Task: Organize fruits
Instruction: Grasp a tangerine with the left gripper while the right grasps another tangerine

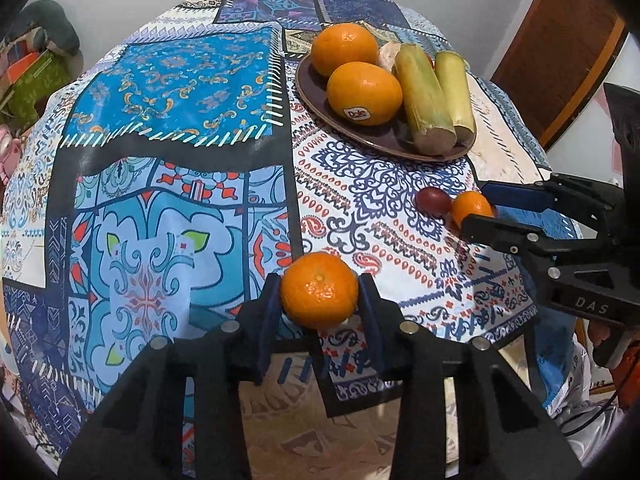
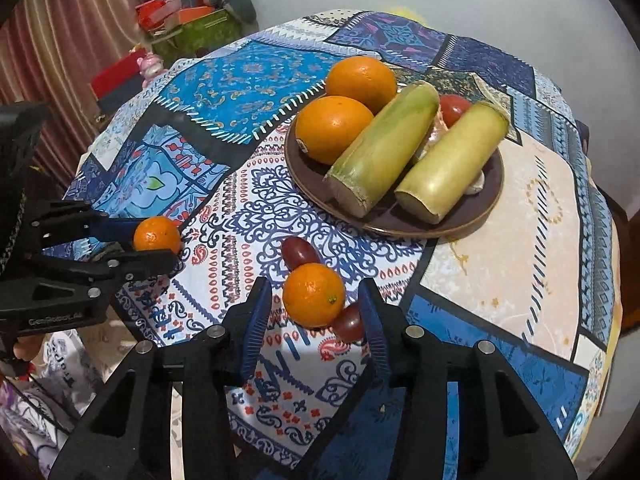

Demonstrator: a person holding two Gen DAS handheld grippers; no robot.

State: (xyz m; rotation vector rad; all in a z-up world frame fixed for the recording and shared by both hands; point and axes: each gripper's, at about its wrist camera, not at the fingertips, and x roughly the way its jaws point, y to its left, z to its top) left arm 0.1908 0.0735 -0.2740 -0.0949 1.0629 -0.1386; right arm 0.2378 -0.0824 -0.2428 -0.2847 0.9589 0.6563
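A small mandarin (image 1: 319, 296) lies on the patterned tablecloth near the front edge, and my left gripper (image 1: 320, 280) is shut on it, both blue pads against its sides. A second mandarin (image 2: 314, 296) lies between the fingers of my right gripper (image 2: 314, 284), which is open: cloth shows between the left pad and the fruit. One small dark red fruit (image 2: 348, 322) is wedged between that mandarin and the right pad; another (image 2: 300, 252) lies just beyond. The brown plate (image 2: 396, 220) further back holds two large oranges (image 2: 338, 128) and two sugarcane pieces (image 2: 384, 148).
A red tomato (image 2: 454, 108) and a pale peeled piece sit on the plate behind the cane. A wooden chair (image 1: 560, 52) stands past the table's right side. Boxes and soft toys (image 2: 188, 20) are piled beyond the far left edge. The table's front edge is just under both grippers.
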